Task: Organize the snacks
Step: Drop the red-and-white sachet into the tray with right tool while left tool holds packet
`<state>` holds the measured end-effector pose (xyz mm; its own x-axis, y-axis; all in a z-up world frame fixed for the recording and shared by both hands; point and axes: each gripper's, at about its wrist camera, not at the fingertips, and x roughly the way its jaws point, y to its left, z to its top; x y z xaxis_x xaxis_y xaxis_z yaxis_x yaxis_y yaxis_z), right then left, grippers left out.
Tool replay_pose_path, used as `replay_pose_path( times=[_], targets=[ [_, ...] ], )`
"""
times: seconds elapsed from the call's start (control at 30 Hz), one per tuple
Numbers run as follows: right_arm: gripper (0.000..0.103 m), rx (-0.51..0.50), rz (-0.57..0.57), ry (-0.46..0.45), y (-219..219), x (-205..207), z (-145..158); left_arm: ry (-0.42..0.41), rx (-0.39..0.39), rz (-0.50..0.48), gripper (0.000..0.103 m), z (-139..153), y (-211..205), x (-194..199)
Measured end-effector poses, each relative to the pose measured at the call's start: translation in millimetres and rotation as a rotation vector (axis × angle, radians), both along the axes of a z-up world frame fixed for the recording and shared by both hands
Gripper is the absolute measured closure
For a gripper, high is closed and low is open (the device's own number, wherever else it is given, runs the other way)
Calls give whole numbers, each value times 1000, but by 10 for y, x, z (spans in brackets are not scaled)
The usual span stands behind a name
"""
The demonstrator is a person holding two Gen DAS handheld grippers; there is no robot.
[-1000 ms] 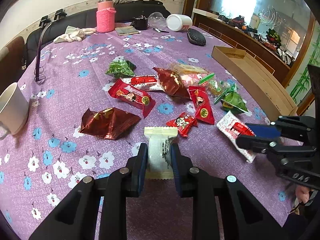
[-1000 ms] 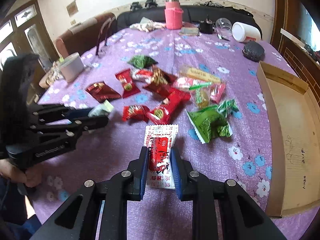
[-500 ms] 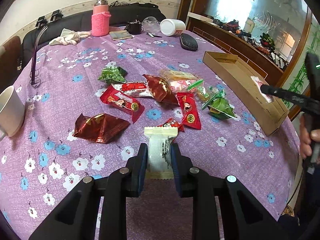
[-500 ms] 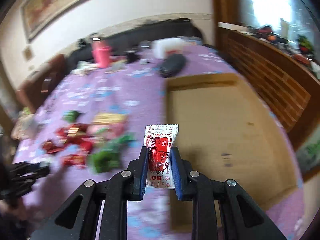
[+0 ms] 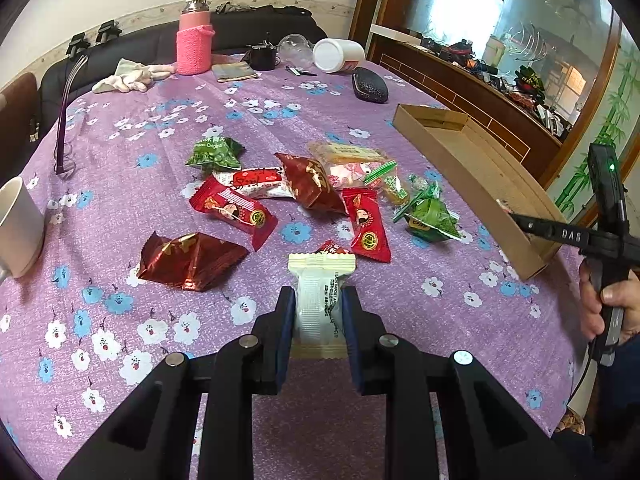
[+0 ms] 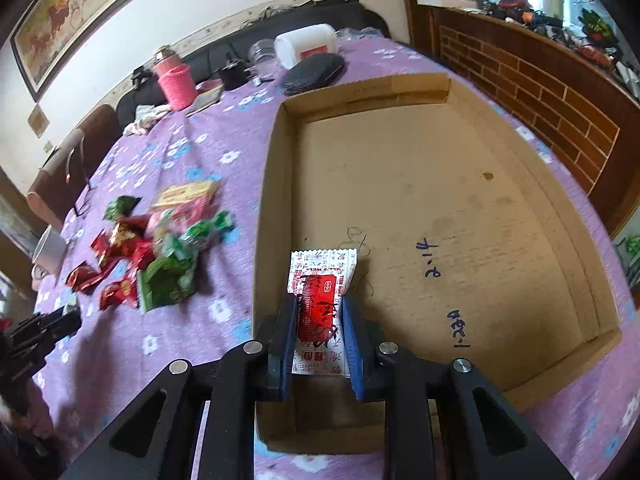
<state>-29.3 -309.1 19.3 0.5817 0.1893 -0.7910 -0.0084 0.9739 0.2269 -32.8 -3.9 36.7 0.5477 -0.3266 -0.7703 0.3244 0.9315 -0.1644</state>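
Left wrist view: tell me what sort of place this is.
Most likely a home dining or living room: a table under a purple floral tablecloth, a dark sofa behind it, and a wooden sideboard crowded with household clutter beneath a decorated glass panel.

Bright daylight from the window (image 5: 472, 12), glaring there. Snack pile (image 6: 160, 248) motion-blurred; edges fisheye-bent, corners vignetted black.

Home dining room, lived-in.
Floral purple tablecloth (image 5: 120, 128), dark sofa (image 5: 248, 26) behind, framed horse painting (image 6: 60, 12), cluttered wooden sideboard (image 5: 480, 92), pink-sleeved flask (image 5: 194, 42), mug (image 5: 18, 226).
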Motion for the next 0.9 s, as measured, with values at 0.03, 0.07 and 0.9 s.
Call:
replay_pose_path(
  times=[0.03,0.07,0.9],
  targets=[
    [80,0,11,-1,32,-13,1,-1,-2,-2,80,11,-6,-3],
    [80,4,20,-2,65,-22,9,-2,-5,-3,80,23,-9,-3],
    [89,7,52,61,-69,89,6,-16,-23,-88,80,264,-515,56]
  ],
)
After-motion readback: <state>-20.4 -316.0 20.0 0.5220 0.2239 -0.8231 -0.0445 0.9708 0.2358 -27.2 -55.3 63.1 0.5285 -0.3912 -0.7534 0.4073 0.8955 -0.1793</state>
